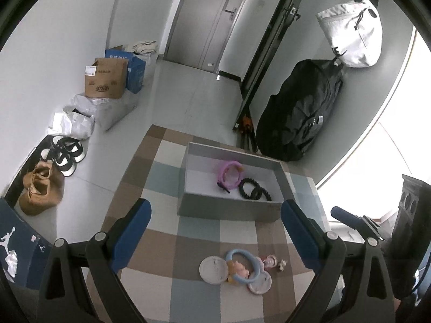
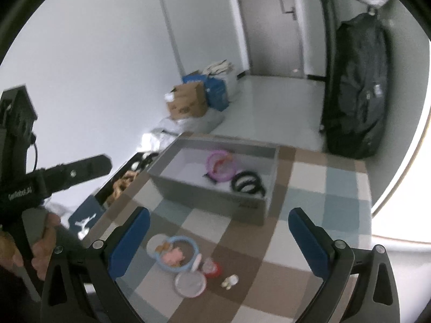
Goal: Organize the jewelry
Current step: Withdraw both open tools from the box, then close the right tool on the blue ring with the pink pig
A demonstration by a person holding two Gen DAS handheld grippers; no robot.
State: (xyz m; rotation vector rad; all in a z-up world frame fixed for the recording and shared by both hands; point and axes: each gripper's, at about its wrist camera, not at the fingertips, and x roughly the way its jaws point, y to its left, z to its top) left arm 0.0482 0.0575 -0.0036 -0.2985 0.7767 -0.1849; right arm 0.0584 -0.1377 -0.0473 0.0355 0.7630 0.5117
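A grey open box (image 1: 229,210) (image 2: 212,202) stands on a checked tabletop and holds a pink ring-shaped hair tie (image 1: 230,175) (image 2: 219,168) and black coiled hair ties (image 1: 254,189) (image 2: 246,183). In front of the box lie a light-blue ring (image 1: 241,267) (image 2: 179,254) with a pink charm, two round white lids (image 1: 214,269) (image 2: 190,284), a small red-pink piece (image 1: 269,260) (image 2: 211,267) and a tiny cream trinket (image 1: 282,264) (image 2: 230,281). My left gripper (image 1: 215,231) is open and empty above them. My right gripper (image 2: 219,238) is open and empty too.
The checked tabletop (image 1: 167,242) ends at the left above a floor with shoes (image 1: 64,156), cardboard boxes (image 1: 106,79) and bags. A black backpack (image 1: 299,113) leans at the far right wall. A blue shoe box (image 1: 18,242) sits at lower left.
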